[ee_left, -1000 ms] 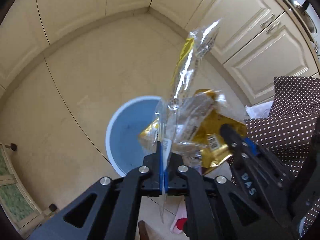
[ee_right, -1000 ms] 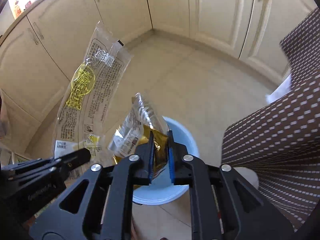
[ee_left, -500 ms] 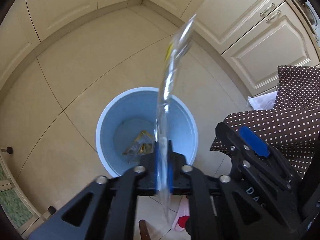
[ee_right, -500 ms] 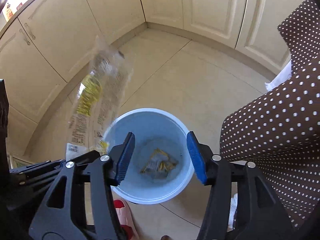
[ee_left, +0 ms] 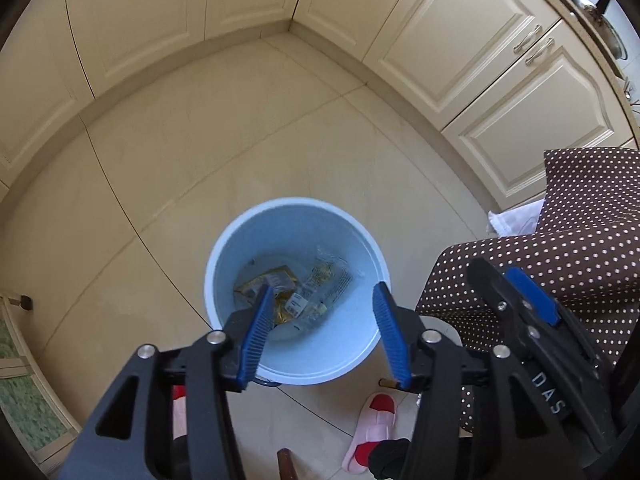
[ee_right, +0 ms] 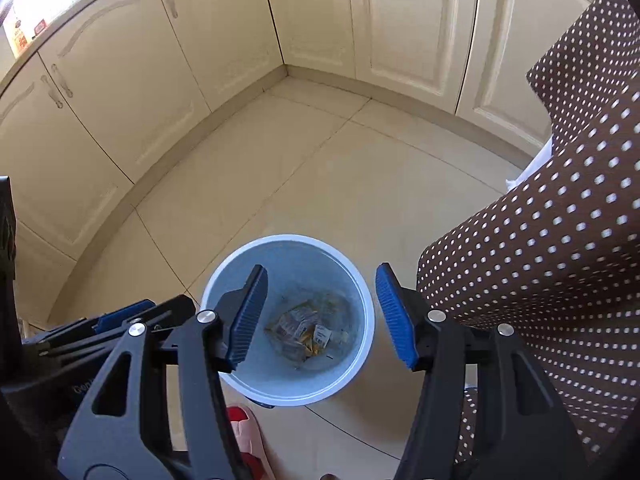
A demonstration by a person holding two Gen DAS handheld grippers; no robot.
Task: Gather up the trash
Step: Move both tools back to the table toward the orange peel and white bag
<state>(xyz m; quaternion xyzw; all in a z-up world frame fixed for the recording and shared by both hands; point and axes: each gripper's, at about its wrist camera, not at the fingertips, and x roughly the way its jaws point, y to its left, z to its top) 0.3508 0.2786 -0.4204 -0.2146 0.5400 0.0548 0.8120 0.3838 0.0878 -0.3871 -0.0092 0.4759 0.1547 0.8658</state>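
A light blue bin [ee_left: 224, 252] [ee_right: 362, 292] stands on the tiled kitchen floor below both grippers. On its bottom lie a gold wrapper [ee_left: 272, 284] and a clear printed wrapper [ee_left: 328, 284], a mixed heap of wrappers [ee_right: 308, 328] in the right wrist view. My left gripper [ee_left: 322, 308] hangs above the bin, its jaws opening with nothing between them. Over the same bin my right gripper [ee_right: 320, 300] stands open and holds nothing. The right gripper [ee_left: 516, 292] shows at the right of the left wrist view.
A brown cloth with white dots [ee_left: 580, 232] [ee_right: 560, 220] hangs right of the bin. Cream cabinets [ee_left: 460, 40] [ee_right: 140, 80] line the floor's far edges. A red and pink slipper [ee_left: 372, 428] [ee_right: 244, 424] lies just in front of the bin.
Both grippers let go: the gold wrapper dropped from the right one first, then the clear wrapper from the left. Both wrappers now lie in the bin. The right hand rose a little.
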